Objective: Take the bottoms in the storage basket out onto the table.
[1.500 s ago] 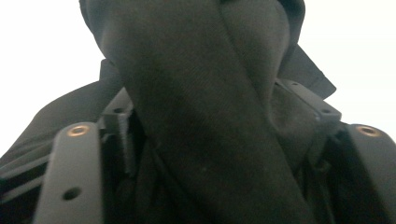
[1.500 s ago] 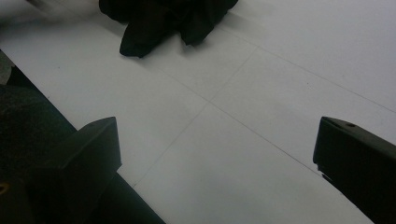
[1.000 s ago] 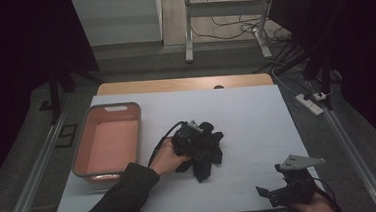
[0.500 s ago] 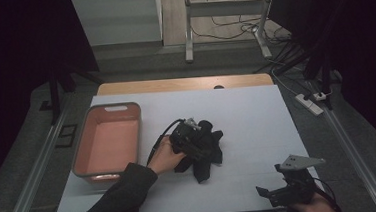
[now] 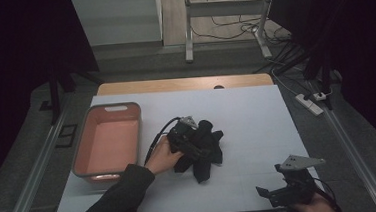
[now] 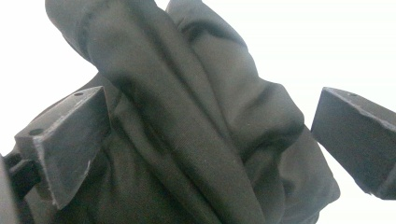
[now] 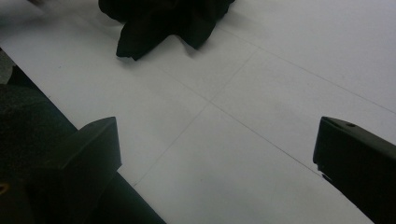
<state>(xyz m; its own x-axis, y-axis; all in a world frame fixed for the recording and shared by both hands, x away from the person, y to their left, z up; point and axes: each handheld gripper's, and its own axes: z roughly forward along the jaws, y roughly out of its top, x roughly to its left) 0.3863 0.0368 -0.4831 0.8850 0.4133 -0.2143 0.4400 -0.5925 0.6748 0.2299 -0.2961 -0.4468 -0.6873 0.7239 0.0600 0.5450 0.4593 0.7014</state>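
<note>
Our left gripper [image 6: 205,140] has its jaws wide around the black cloth [image 6: 196,116] at frame center; our right gripper [image 7: 215,172] gapes, the cloth upper left.

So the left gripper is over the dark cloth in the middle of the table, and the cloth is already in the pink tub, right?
Not quite. In the high view the dark cloth lies on the white table, beside the pink tub, under the left gripper.

A white table [image 5: 257,116] with a wooden far edge fills the centre of the frame. Beyond it, at the top, a pale floor holds a metal stand [image 5: 188,26] and loose cables [image 5: 235,25]. Dark curtains flank both sides; a power strip [image 5: 310,103] lies at right.
</note>
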